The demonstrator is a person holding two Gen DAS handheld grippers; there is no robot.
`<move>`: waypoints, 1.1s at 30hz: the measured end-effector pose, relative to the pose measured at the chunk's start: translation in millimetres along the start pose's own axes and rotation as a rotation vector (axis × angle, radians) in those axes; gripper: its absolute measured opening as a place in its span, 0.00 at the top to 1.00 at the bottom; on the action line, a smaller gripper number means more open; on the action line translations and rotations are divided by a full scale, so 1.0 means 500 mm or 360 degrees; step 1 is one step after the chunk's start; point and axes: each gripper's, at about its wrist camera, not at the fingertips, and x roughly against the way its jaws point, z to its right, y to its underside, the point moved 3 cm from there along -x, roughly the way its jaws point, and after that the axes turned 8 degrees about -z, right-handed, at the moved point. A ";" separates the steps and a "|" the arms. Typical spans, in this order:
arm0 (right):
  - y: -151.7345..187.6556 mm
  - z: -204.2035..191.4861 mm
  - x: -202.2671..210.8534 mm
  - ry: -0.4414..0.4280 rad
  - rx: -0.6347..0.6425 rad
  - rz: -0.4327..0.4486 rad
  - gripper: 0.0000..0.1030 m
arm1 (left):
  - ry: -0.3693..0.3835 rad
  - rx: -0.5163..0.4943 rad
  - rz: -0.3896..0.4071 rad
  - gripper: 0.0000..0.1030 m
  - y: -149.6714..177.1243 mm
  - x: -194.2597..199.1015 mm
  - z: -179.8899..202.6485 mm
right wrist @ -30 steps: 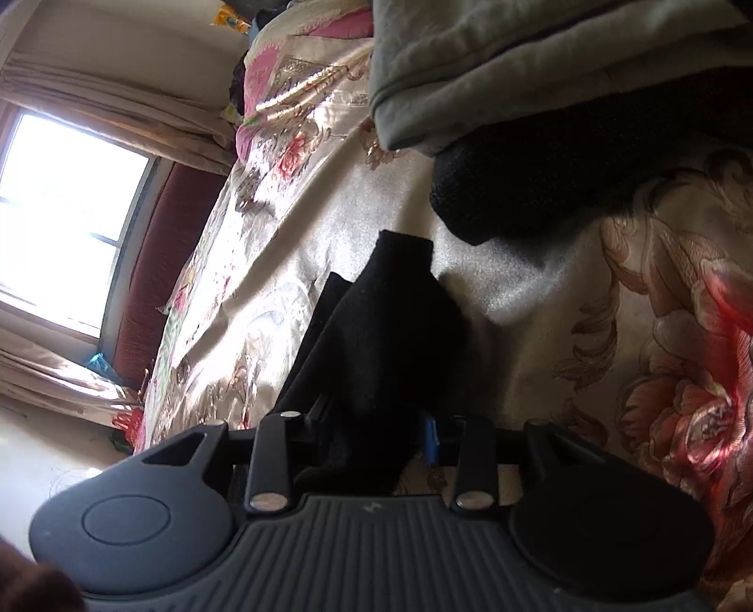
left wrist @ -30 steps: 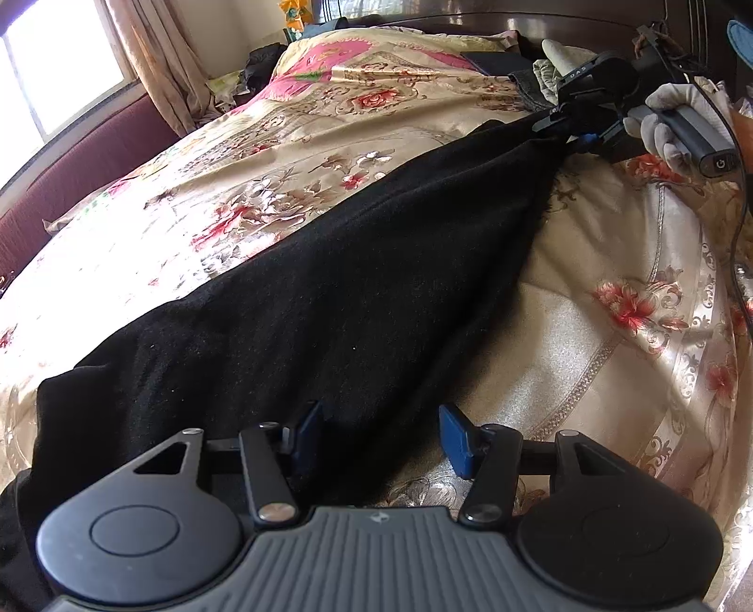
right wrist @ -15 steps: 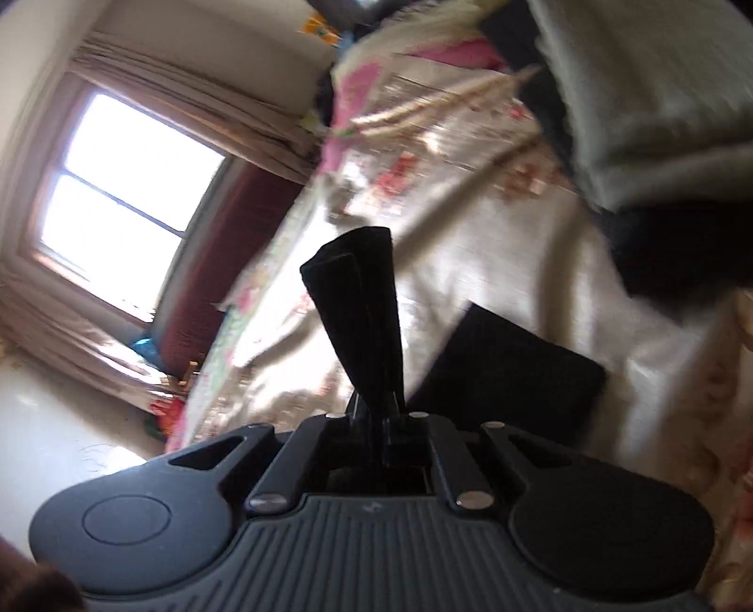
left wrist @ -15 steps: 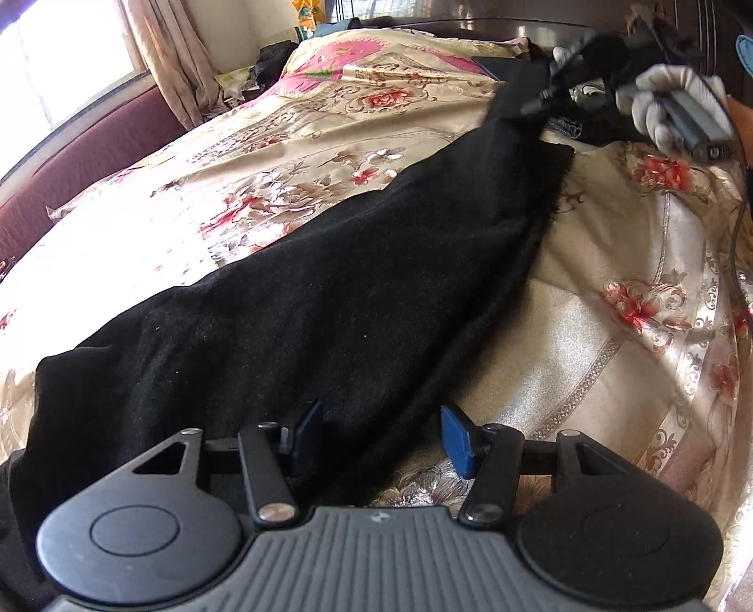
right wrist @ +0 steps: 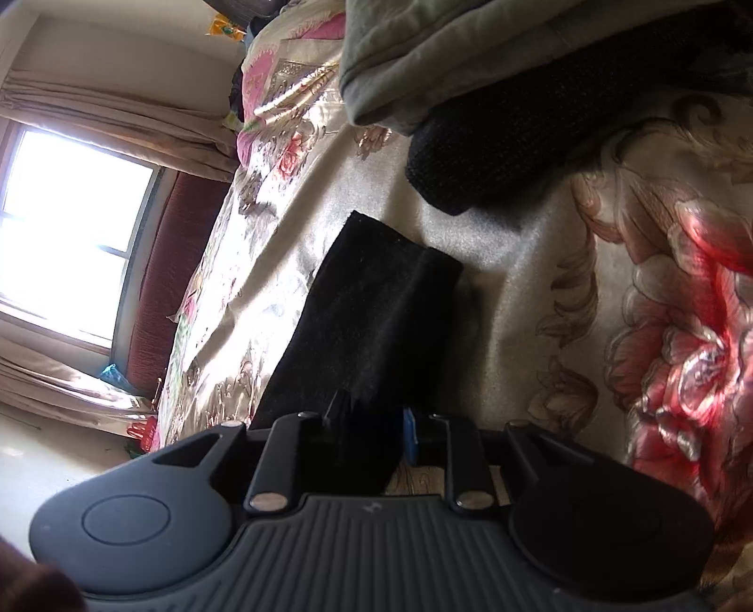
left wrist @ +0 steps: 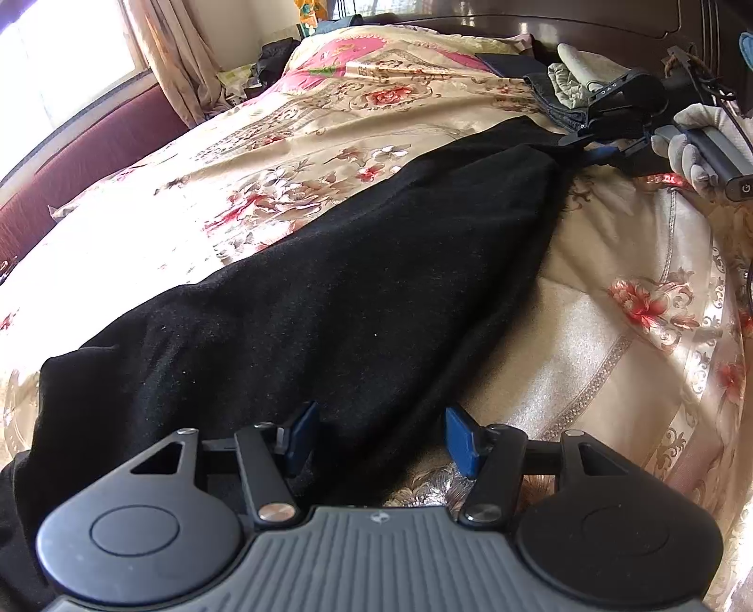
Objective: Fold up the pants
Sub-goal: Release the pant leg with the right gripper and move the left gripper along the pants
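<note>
Black pants (left wrist: 329,301) lie stretched along the floral bedspread (left wrist: 612,292). My left gripper (left wrist: 379,438) is open, its blue pads on either side of the pants' near end without pinching it. My right gripper (left wrist: 586,143) is at the far leg end, held by a gloved hand. In the right wrist view the right gripper (right wrist: 372,430) has opened; the black leg end (right wrist: 376,306) lies flat on the bedspread between its fingers.
A pile of folded clothes, grey-green (right wrist: 470,52) over black (right wrist: 541,136), sits just past the leg end; it also shows in the left wrist view (left wrist: 569,80). A dark headboard (left wrist: 564,23) is behind it. A window and curtain (left wrist: 155,52) are at the left.
The right gripper lifted the leg end while shut on it, then lowered it back onto the bed and opened. The left gripper has stayed open in place.
</note>
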 end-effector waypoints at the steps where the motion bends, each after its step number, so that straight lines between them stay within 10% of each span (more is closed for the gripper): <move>1: 0.003 0.001 0.004 0.0019 0.0002 0.0006 0.63 | 0.0000 0.0002 0.0003 0.31 0.002 0.002 -0.001; 11: -0.009 -0.023 -0.064 0.0005 0.0007 0.0048 0.44 | -0.0006 0.0045 0.0017 0.31 0.008 0.004 -0.002; 16: -0.002 -0.017 -0.062 -0.0005 -0.0077 0.0104 0.91 | -0.0030 0.0014 0.0019 0.31 0.004 0.010 0.003; 20: -0.010 -0.062 0.034 -0.0241 -0.0031 0.0166 0.93 | -0.0058 -0.0002 0.0062 0.31 -0.011 0.025 0.001; 24: -0.011 -0.087 0.090 -0.0017 0.0207 0.0204 0.93 | -0.0016 0.0030 0.0142 0.27 -0.024 0.041 0.011; 27: -0.009 -0.043 0.036 0.0256 0.0155 0.0043 0.92 | 0.0083 0.0051 -0.0022 0.22 -0.005 -0.011 0.021; 33: 0.021 -0.071 0.089 0.0289 0.0275 0.0070 0.86 | 0.0035 0.0167 0.0032 0.22 0.040 0.045 -0.007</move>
